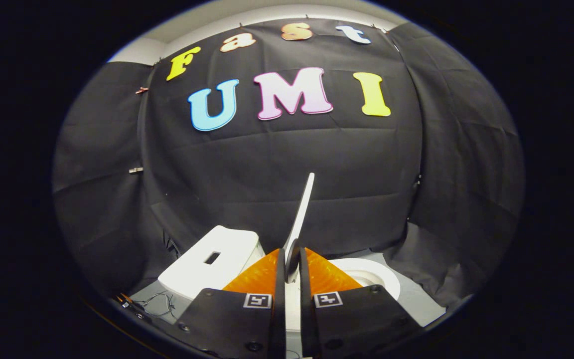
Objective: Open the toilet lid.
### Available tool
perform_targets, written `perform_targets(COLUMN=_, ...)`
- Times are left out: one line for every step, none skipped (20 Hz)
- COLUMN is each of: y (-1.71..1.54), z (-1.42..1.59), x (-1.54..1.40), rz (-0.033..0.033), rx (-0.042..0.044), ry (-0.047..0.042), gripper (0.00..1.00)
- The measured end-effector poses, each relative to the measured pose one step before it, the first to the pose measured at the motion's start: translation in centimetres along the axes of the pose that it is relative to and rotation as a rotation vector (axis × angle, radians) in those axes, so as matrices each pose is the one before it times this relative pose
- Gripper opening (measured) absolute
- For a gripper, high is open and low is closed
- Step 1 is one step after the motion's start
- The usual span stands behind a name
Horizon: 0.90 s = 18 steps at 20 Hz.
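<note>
Your tool (292, 257) points forward and slightly down along its two fingers (278, 279), which sit close together with only a narrow slot between them. In that slot is the edge of the toilet lid (301, 214); both fingers press on its lower part, so the tool is clamped on the lid.

Lid: raised, seen edge-on as a thin white blade. It rises from between the fingertips and leans a little to the right as it goes up, its top end standing against the black cloth wall (267, 164) beyond. It is near upright, well clear of the bowl.

Toilet bowl (374, 279): white, round rim, open, just right of the fingers and partly hidden behind the right finger. You cannot tell whether a seat ring lies on the rim.

Cistern (210, 264): white box with a dark rectangular recess in its top face, just left of the fingers, partly hidden by the left finger. It sits tilted in the view, its long side running away from you toward the lid.

Floor (416, 304): pale grey, around the bowl's right side, meeting the draped cloth. Some thin wires (160, 301) lie on the floor left of the cistern, near the cloth's foot.

Each finger carries a small square black-and-white marker (257, 300) on its top face, one either side of the slot
</note>
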State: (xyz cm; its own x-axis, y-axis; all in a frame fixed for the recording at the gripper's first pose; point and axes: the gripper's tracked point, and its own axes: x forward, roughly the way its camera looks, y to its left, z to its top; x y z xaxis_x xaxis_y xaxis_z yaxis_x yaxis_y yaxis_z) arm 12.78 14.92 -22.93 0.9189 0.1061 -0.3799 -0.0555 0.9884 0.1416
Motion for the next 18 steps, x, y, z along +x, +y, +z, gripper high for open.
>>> perform_targets(y=0.727, z=0.150, x=0.069, rz=0.00365, rx=-0.01189, ry=-0.00372, gripper=0.17)
perform_targets(y=0.683, z=0.086, x=-0.007, rz=0.00366, rx=-0.00861, ry=-0.00291, gripper=0.17)
perform_targets(y=0.716, z=0.111, x=0.095, rz=0.00593, rx=-0.00483, ry=-0.00358, gripper=0.17)
perform_targets(y=0.862, z=0.127, x=0.087, rz=0.01012, rx=-0.00481, ry=-0.00341, gripper=0.18)
perform_targets(y=1.007, z=0.147, x=0.034, rz=0.01161, rx=-0.00594, ry=-0.00354, gripper=0.18)
perform_targets(y=0.848, z=0.106, x=0.085, rz=0.01228, rx=-0.00883, ry=-0.00347, gripper=0.19)
perform_targets(y=0.897, z=0.093, x=0.154, rz=0.01167, rx=-0.01135, ry=-0.00344, gripper=0.20)
perform_targets(y=0.827, z=0.174, x=0.138, rz=0.01092, rx=-0.01173, ry=-0.00467, gripper=0.20)
perform_targets(y=0.678, z=0.052, x=0.078, rz=0.00835, rx=-0.00913, ry=-0.00320, gripper=0.20)
perform_targets(y=0.667, z=-0.007, x=0.115, rz=0.00788, rx=-0.00334, ry=-0.00066, gripper=0.20)
perform_targets(y=0.607, z=-0.031, x=0.100, rz=0.00986, rx=0.00085, ry=-0.00067, gripper=0.20)
perform_targets(y=0.719, z=0.081, x=0.144, rz=0.01058, rx=0.00114, ry=0.00028, gripper=0.20)
perform_targets(y=0.529, z=0.030, x=0.087, rz=0.00906, rx=-0.00104, ry=-0.00042, gripper=0.20)
perform_targets(y=0.514, z=0.003, x=0.155, rz=0.00655, rx=-0.00472, ry=0.00062, gripper=0.20)
perform_targets(y=0.499, z=0.043, x=0.173, rz=0.00751, rx=-0.00795, ry=0.00084, gripper=0.20)
perform_targets(y=0.439, z=0.009, x=0.141, rz=0.00670, rx=-0.00756, ry=0.00173, gripper=0.20)
perform_targets(y=0.554, z=-0.065, x=-0.071, rz=0.00801, rx=-0.00749, ry=0.00124, gripper=0.20)
perform_targets(y=0.558, z=-0.012, x=0.166, rz=0.00938, rx=-0.00589, ry=0.00182, gripper=0.20)
